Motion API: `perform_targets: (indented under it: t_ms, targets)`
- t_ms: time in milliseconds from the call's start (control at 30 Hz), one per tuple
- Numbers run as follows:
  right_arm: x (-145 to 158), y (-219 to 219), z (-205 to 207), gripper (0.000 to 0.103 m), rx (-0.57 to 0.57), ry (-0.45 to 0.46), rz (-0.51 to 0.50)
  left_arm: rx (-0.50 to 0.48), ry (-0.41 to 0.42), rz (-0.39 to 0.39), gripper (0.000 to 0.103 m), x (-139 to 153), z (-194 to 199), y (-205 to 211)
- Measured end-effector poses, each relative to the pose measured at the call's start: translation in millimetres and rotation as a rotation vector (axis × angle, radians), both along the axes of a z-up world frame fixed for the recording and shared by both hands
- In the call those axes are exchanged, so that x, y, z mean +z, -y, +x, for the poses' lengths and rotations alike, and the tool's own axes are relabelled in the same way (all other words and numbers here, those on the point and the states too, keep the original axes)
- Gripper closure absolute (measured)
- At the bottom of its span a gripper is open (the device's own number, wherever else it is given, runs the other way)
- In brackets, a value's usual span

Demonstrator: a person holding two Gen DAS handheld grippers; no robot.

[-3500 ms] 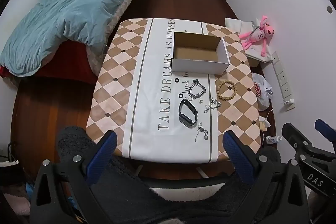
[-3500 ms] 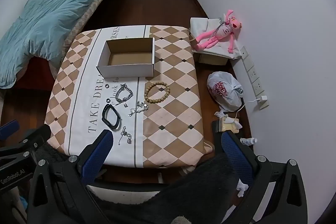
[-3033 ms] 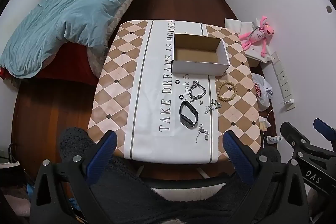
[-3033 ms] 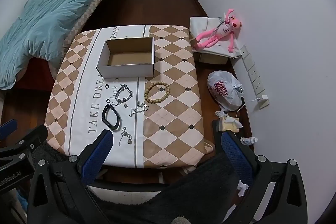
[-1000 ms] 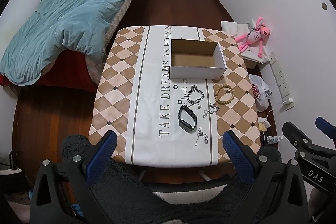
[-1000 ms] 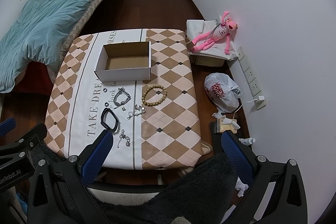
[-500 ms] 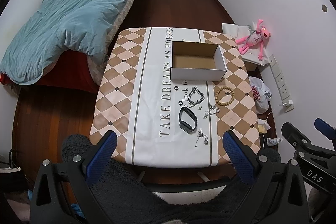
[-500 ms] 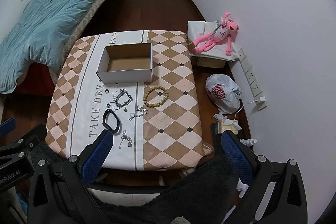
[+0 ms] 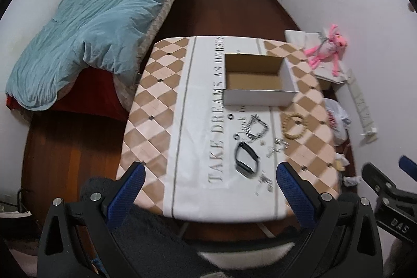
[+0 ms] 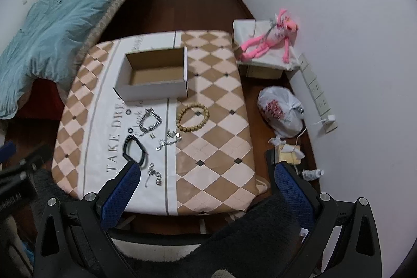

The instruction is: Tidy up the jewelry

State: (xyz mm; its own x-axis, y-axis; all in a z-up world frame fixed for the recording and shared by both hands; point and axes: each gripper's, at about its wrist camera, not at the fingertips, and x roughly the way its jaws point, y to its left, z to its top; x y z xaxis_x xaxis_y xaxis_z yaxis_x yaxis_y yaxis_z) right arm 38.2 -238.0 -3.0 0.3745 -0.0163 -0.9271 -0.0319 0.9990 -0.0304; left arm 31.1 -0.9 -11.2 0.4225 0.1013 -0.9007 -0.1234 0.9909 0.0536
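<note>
An empty white cardboard box (image 9: 256,80) (image 10: 155,75) stands open on the checkered tablecloth (image 9: 161,106) (image 10: 216,127). In front of it lie a wooden bead bracelet (image 9: 294,126) (image 10: 192,117), a silver chain bracelet (image 9: 256,128) (image 10: 149,121), a black band (image 9: 246,159) (image 10: 134,149), two small black rings, and small silver pieces (image 9: 277,147) (image 10: 169,140). My left gripper (image 9: 208,196) hangs open above the table's near edge, nothing between its blue fingers. My right gripper (image 10: 206,193) is open too, over the near right part.
A bed with a blue duvet (image 9: 91,30) borders the table on the left. On the right, by the wall, are a pink plush toy (image 10: 271,41) on a box, a white plastic bag (image 10: 281,111) and a power strip (image 10: 315,87). A dark fuzzy sleeve (image 10: 234,246) fills the bottom.
Both grippers have moved forward and lower toward the table, so the jewelry and box look larger. Nothing on the table has moved, and both grippers stay open.
</note>
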Motion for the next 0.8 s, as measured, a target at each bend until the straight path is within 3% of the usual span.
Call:
perform_targets:
  t_ms: [167,300,433,500,567,700,800]
  targets:
    - [-58.5,1.7,17.5,0.000,-0.007,-0.084,-0.017,0.003,-0.065,0.082,0.000,-49.0,24.9,1.2]
    - [-103.8,3.1,24.7,0.000,-0.012,-0.148,-0.019,-0.018,-0.149,0.092,0.001,-90.3,39.9,5.4]
    - [-138.6,5.5,28.8,0.006,-0.030,-0.185,-0.018,-0.035,-0.227,0.052,0.003,-126.5,53.3,11.1]
    - [-149.9,7.4,31.3,0.009,-0.043,-0.199,-0.014,-0.038,-0.258,0.031,0.009,-140.4,59.1,14.3]
    - [-158.9,9.8,35.0,0.013,-0.059,-0.210,-0.008,-0.039,-0.295,-0.001,0.028,-154.4,65.6,18.2]
    - [-173.6,12.8,41.6,0.015,-0.079,-0.233,0.009,-0.035,-0.339,-0.046,0.033,-178.1,73.9,26.4]
    - [-182.6,13.0,48.1,0.019,-0.092,-0.254,0.016,-0.034,-0.364,-0.074,0.051,-192.0,76.8,30.5]
